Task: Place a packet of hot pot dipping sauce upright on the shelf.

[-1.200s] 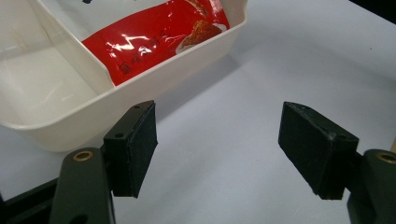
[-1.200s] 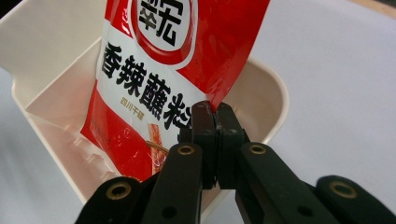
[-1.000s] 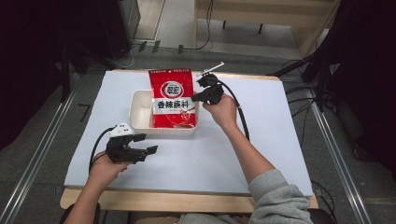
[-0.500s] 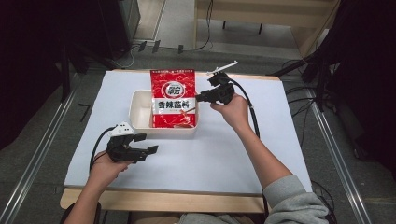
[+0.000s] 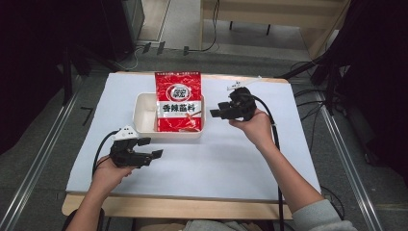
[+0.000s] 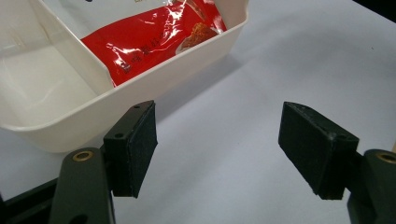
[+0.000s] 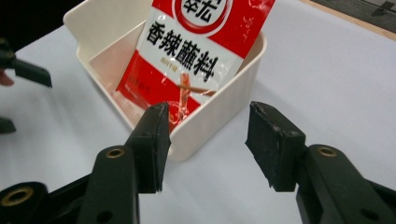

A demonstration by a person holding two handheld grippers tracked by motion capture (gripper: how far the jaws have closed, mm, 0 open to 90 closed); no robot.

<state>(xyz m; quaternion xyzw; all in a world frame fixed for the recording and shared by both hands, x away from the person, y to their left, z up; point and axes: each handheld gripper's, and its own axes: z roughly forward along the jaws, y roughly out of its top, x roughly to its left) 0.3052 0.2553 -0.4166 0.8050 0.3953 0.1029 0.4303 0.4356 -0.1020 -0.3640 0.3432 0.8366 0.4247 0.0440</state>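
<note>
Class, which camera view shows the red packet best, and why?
The high view: the whole packet shows, leaning in the tub and over its far rim. The right gripper view shows most of it close, top cropped. The left gripper view catches just its lower end.

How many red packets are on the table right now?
1. The red packet lies in the white tub, its top leaning over the tub's far rim. Nothing appears hidden beneath it, though I can't be sure.

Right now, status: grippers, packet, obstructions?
Left gripper open, near the table's front. Right gripper open, beside the tub. Red packet in tub, leaning over its far rim. Nothing blocking.
</note>
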